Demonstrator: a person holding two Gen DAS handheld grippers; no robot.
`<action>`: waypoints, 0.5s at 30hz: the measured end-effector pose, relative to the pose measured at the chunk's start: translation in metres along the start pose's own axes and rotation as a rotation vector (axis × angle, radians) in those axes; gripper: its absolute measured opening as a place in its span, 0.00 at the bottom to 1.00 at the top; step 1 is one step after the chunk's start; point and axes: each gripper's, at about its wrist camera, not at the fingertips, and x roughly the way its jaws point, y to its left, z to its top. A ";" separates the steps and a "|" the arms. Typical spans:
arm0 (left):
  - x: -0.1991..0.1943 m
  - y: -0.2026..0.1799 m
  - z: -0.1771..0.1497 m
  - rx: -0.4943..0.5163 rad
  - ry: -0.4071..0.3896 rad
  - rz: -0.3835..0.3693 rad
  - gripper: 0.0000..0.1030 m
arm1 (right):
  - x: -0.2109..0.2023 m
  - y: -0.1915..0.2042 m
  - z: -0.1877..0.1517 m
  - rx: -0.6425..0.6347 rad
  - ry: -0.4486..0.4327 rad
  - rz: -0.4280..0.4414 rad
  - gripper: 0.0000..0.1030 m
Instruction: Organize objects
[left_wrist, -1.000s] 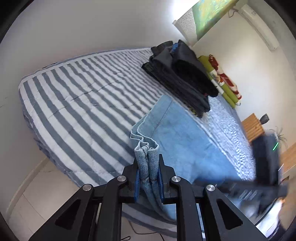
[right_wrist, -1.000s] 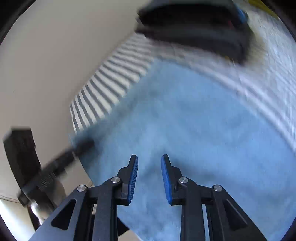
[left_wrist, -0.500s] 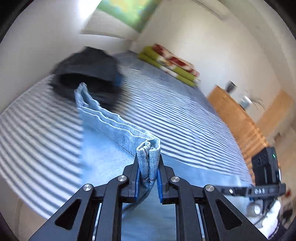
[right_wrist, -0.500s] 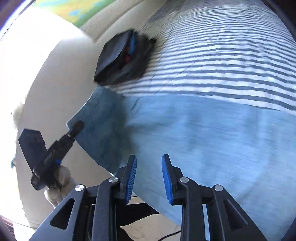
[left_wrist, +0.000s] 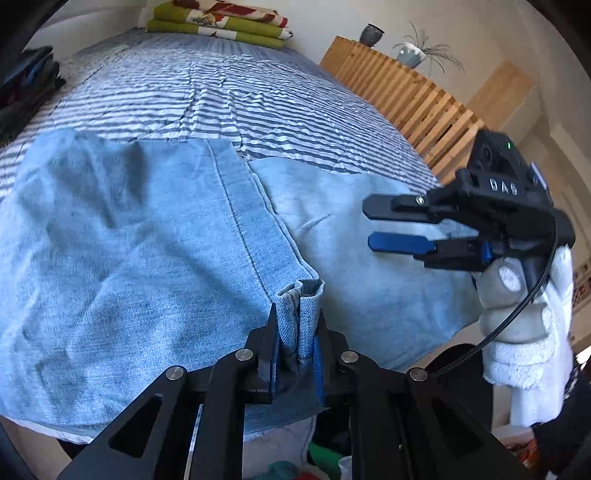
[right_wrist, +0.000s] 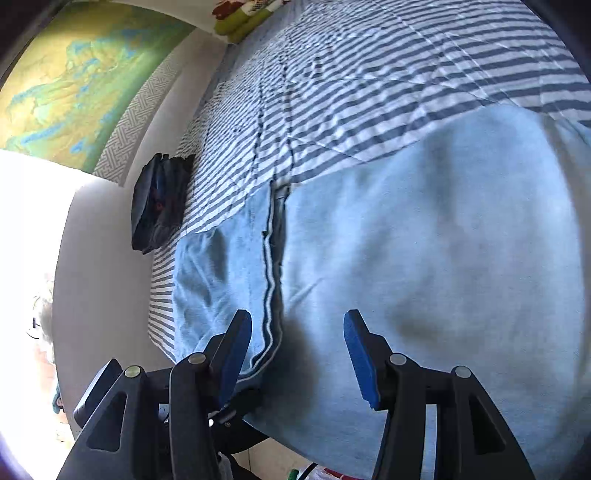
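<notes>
While the left claw (left_wrist: 297, 343) pinches the folded denim (left_wrist: 155, 236), the right claw's (right_wrist: 297, 354) jaws are opening, empty, above it.

Each camera rides behind its own claw, angled steeply down and close over the near edge of the striped bed (left_wrist: 229, 92). The left view faces toward the slatted wooden rail (left_wrist: 413, 96); the right view faces toward the wall painting (right_wrist: 74, 74). Both share the light-blue denim (left_wrist: 129, 236) and the dark folded pile (right_wrist: 159, 203).
</notes>
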 end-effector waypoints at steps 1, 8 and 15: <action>-0.007 0.005 0.000 -0.021 -0.014 -0.017 0.14 | 0.002 -0.003 0.000 0.016 0.008 0.027 0.47; -0.063 0.004 0.010 -0.034 -0.129 -0.015 0.14 | 0.040 0.035 0.019 -0.023 0.101 0.155 0.51; -0.084 0.001 0.001 -0.013 -0.148 0.000 0.14 | 0.101 0.068 0.060 -0.019 0.151 0.137 0.54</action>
